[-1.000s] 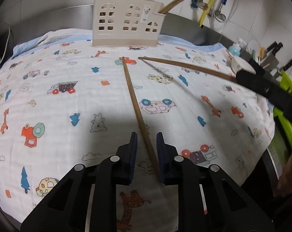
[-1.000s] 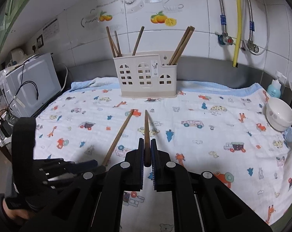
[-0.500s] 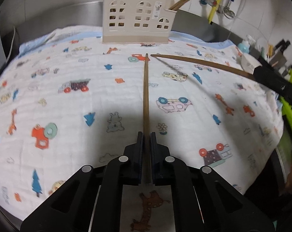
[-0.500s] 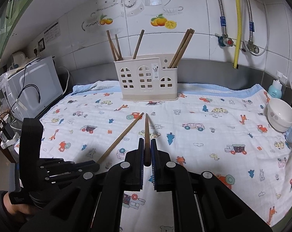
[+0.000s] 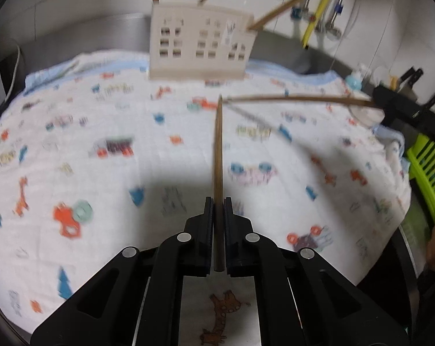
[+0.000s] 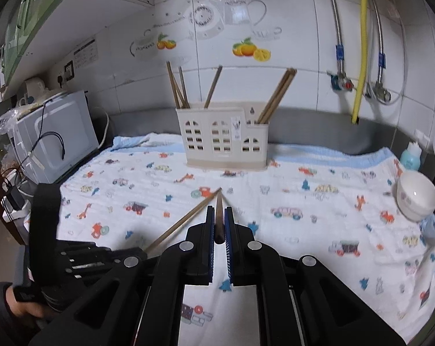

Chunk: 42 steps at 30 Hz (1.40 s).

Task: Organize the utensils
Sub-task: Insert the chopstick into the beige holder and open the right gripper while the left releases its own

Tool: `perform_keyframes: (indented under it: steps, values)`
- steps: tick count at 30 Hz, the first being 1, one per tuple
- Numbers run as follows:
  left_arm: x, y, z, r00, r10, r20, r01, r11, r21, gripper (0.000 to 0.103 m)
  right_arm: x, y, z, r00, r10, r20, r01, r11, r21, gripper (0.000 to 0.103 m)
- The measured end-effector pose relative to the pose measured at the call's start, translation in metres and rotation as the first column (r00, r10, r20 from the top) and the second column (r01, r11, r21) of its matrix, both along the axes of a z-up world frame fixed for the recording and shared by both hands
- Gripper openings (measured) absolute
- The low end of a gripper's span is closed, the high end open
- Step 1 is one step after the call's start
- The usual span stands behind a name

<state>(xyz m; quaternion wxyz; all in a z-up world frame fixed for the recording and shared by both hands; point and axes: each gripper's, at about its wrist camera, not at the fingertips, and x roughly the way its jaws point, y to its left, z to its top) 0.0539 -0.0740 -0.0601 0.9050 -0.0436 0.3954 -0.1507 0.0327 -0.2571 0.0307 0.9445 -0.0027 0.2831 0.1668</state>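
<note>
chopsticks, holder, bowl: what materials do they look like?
Chopsticks: likely wood or bamboo, matte brown and tapered.
Holder: seems moulded plastic, cream, satin, with cut-out windows.
Bowl: probably glazed ceramic, white and glossy with a highlight; melamine is possible.

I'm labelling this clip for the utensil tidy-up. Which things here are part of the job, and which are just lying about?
Part of the job:
- left gripper, jaws shut on one chopstick
- right gripper, jaws shut on the other chopstick
- utensil holder, already holding chopsticks

Just lying about:
- white bowl
- microwave
- blue bottle
- printed cloth
</note>
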Motion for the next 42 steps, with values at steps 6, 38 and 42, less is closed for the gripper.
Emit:
perform_keyframes:
  steps: [6, 38, 42]
  values:
    - [0.003, 0.008, 0.038, 0.991, -0.012, 0.132, 0.015, 1.0, -0.021, 0.005, 0.009, -0.001, 0.022, 0.999, 0.022, 0.037, -0.022, 1.0, 0.002, 0.007]
    - [0.095, 0.026, 0.142, 0.947, -0.082, 0.31, 0.092, 0.996, -0.019, 0.005, 0.165, -0.006, 0.195, 0.98, 0.078, 0.181, -0.078, 0.997, -0.006, 0.007]
    - [0.103, 0.031, 0.163, 0.934, -0.077, 0.35, 0.087, 0.996, -0.012, 0.005, 0.189, -0.002, 0.205, 0.974, 0.042, 0.224, -0.038, 0.999, -0.022, 0.007]
